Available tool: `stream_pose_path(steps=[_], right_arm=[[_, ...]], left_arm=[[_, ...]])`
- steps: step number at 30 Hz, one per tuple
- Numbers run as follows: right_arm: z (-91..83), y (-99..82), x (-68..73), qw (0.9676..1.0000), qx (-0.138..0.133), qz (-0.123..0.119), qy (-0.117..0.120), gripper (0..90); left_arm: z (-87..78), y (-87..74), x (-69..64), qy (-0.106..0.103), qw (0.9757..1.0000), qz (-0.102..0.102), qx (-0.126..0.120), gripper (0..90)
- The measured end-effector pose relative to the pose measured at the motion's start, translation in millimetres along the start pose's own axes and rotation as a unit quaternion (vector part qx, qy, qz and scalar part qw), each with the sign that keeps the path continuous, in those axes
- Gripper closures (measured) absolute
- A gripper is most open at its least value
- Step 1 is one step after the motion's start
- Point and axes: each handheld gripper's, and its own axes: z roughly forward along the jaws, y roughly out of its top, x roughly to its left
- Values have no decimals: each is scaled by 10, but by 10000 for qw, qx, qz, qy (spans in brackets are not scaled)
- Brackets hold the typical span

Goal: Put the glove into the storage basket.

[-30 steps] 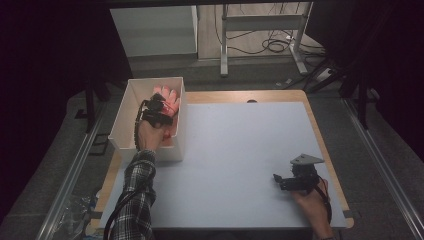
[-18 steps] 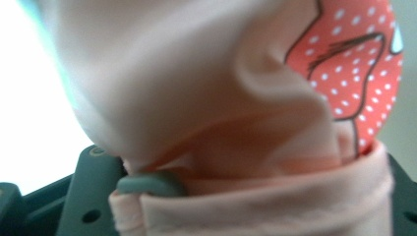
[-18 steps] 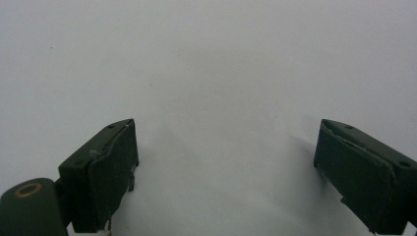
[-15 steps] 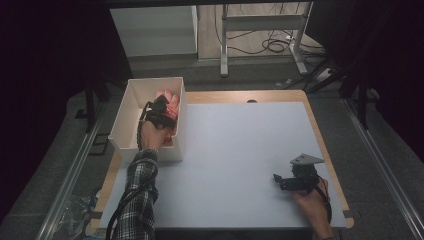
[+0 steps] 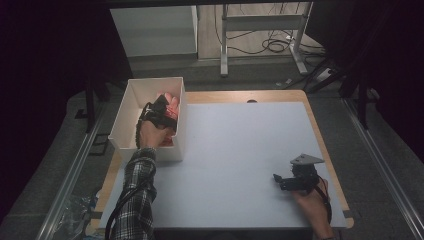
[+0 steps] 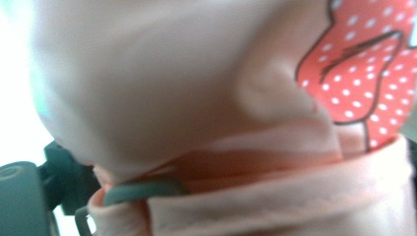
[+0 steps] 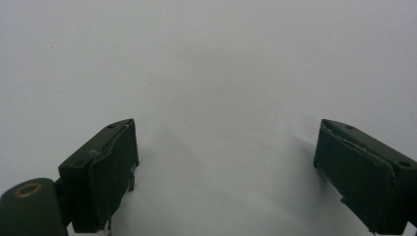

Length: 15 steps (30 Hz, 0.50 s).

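The left gripper point(image 5: 161, 111) is held inside the white box point(image 5: 129, 107) at the table's far-left corner, directly over the pink garment point(image 5: 171, 104) that lies in the box. Against the frame of one second ago, the garment is seen lower and more bunched against the box's right wall, and the left hand has shifted only slightly toward the near side of the box. The left jaws have just been opening. In the left gripper view the pale pink cloth point(image 6: 162, 83), with its red, white-dotted print point(image 6: 366, 73), is pressed close against the camera and hides the jaw tips, so it cannot be told whether fabric is still between the pads; the jaws are read as standing wide.

The right gripper point(image 5: 287, 181) is unchanged from the earlier frames: it is rested near the table's near-right corner, on the white tabletop point(image 5: 240, 160), well apart from the box. In the right gripper view its jaws are seen spread wide with nothing between them, bare tabletop point(image 7: 221, 73) ahead.
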Motion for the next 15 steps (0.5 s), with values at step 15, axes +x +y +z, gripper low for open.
stream_pose_path(steps=[15], right_arm=[[0, 0, 0, 10000, 0, -1, -3, 99]], left_arm=[[-199, -25, 6, -118, 9995, 72, -281, 47]])
